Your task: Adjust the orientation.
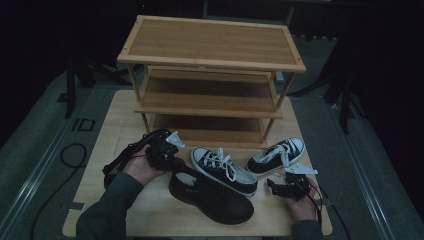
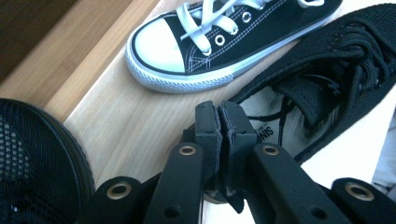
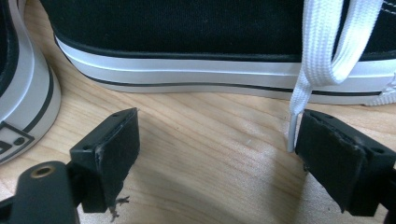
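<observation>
Black mesh shoe lies at the table's front, just in front of a black-and-white sneaker. Left gripper is clamped on its heel collar, pads pinching the rim. Right gripper is released, jaws apart, beside the second sneaker. Wooden rack stands behind.

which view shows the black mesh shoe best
The high view: the whole black mesh shoe lies on the table. The left gripper view shows just its heel collar, insole and laces, pinched by the left gripper.
</observation>
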A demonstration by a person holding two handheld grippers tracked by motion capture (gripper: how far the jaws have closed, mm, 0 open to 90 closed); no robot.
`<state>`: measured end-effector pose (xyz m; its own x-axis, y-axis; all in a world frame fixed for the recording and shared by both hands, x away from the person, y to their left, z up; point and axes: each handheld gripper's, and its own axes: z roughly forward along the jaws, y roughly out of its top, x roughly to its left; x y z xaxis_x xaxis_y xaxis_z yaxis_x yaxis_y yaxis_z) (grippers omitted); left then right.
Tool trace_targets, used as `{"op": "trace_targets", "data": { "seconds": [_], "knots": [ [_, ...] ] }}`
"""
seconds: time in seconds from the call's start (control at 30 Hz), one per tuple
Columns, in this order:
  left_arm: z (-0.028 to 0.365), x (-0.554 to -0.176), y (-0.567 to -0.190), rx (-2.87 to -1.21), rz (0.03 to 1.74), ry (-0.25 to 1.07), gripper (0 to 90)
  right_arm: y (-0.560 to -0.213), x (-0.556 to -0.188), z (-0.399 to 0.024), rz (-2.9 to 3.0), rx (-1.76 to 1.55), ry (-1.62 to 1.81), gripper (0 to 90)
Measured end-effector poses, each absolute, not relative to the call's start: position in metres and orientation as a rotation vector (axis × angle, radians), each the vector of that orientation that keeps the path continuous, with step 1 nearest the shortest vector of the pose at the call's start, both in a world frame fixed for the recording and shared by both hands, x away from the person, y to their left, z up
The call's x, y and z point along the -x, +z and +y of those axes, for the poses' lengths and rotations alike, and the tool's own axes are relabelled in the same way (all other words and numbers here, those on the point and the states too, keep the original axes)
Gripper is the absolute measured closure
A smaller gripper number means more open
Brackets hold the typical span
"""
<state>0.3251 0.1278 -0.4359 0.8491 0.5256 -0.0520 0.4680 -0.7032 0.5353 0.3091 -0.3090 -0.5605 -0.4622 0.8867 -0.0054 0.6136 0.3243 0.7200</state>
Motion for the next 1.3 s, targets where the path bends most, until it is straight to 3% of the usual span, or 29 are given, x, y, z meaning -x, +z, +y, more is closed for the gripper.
{"op": "trace_targets", "data": {
  "seconds": [1.1, 1.3],
  "knots": [
    [0.212, -0.301, -0.433, -2.487, 0.904, 0.192, 86.3, -0.561, -0.309, -0.309, 2.196, -1.323, 0.928, 13.6],
    [0.200, -0.304, -0.429, -2.473, 0.844, 0.210, 73.0, -0.561, -0.309, -0.309, 2.196, -1.323, 0.928, 13.6]
  ]
}}
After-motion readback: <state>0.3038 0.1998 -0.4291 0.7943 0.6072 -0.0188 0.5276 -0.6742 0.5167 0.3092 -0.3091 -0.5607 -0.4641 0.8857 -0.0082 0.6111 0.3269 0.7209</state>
